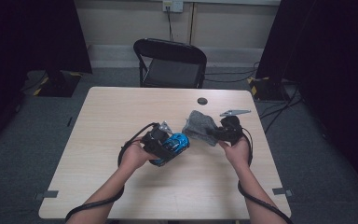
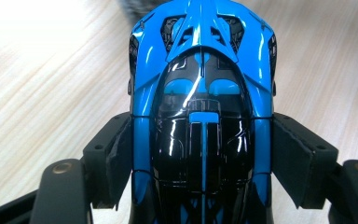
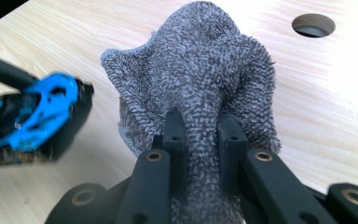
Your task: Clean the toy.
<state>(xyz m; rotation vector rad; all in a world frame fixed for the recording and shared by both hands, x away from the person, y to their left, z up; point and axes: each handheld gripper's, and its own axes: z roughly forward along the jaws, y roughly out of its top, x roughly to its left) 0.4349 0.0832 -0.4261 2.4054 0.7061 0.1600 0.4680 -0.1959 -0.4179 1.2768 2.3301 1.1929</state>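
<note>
Left hand-held gripper clamps the toy car across its sides; in the left gripper view both pads press the blue flanks of the car, with the jaws held partway apart by the body's width. Car's long axis runs straight out along the jaws, far end pointing toward the cloth. It looks lifted just off the surface, though I can't be sure of the gap.

Right hand-held gripper is pinched tight on a bunched fold of the grey cloth. In the right gripper view the jaws squeeze a narrow ridge of the cloth, and the rest balloons out beyond the tips.

Key relation: cloth sits just to the right of the car, near but apart, between the two hands. The car shows blurred at the left of the right gripper view. Likely next step is bringing cloth onto car for a wipe; right hand is nearer the cloth's free end.
</note>
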